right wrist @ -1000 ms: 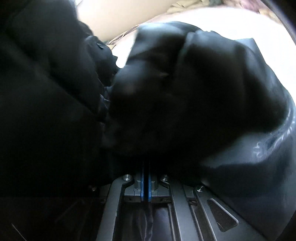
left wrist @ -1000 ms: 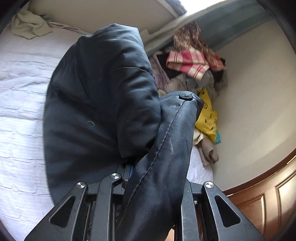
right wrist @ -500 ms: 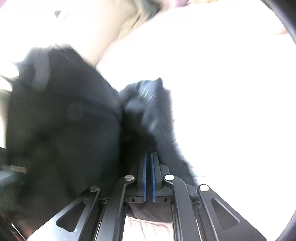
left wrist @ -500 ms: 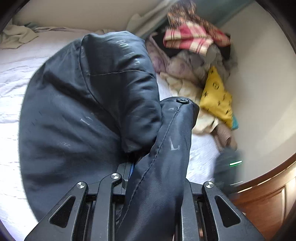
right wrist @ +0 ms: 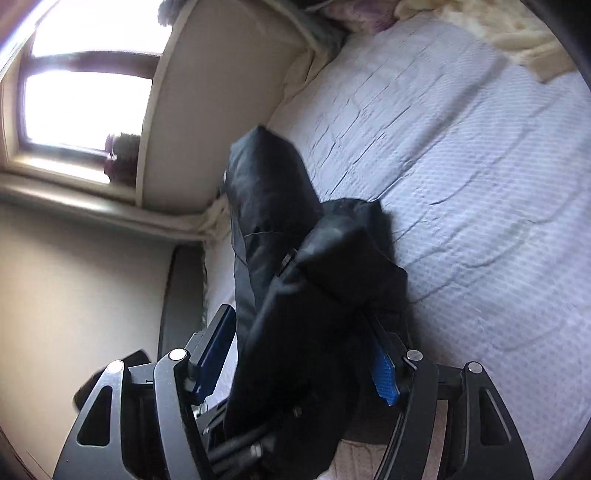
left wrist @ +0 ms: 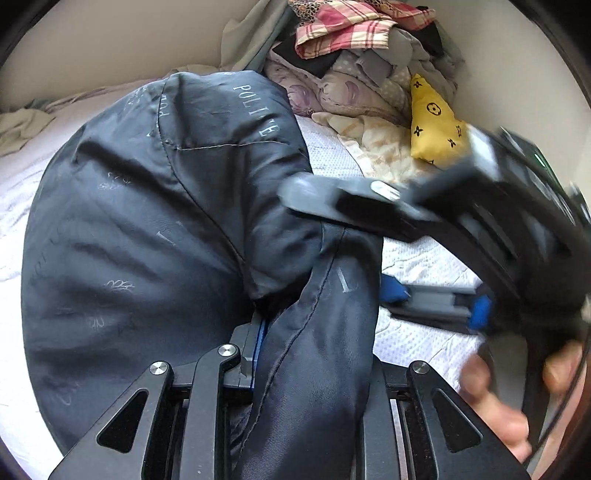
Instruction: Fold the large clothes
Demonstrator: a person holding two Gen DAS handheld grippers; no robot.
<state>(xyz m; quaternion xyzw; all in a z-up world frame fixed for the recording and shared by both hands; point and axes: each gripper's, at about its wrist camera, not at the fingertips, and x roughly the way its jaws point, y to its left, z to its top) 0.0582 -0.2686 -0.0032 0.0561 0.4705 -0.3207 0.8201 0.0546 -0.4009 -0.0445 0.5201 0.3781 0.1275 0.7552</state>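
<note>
A large dark navy padded jacket (left wrist: 155,229) with pale lettering lies bunched on the white bed (left wrist: 22,192). My left gripper (left wrist: 260,343) is shut on a fold of the jacket, which drapes over its fingers. My right gripper (right wrist: 299,354) is open, its blue pads (right wrist: 216,354) spread on either side of a dark hanging part of the jacket (right wrist: 295,295). The right gripper also shows in the left wrist view (left wrist: 436,229), blurred, coming in from the right next to the jacket, with a hand behind it.
A heap of clothes and bedding (left wrist: 369,66), with a red plaid cloth (left wrist: 340,29) and a yellow patterned piece (left wrist: 436,122), sits at the bed's far corner by the wall. A window (right wrist: 85,85) and padded headboard (right wrist: 221,96) show in the right wrist view.
My right gripper has opened and let go of the jacket, then swung into the left wrist view from the right. The left gripper keeps its hold; the jacket has settled lower on the bed.
</note>
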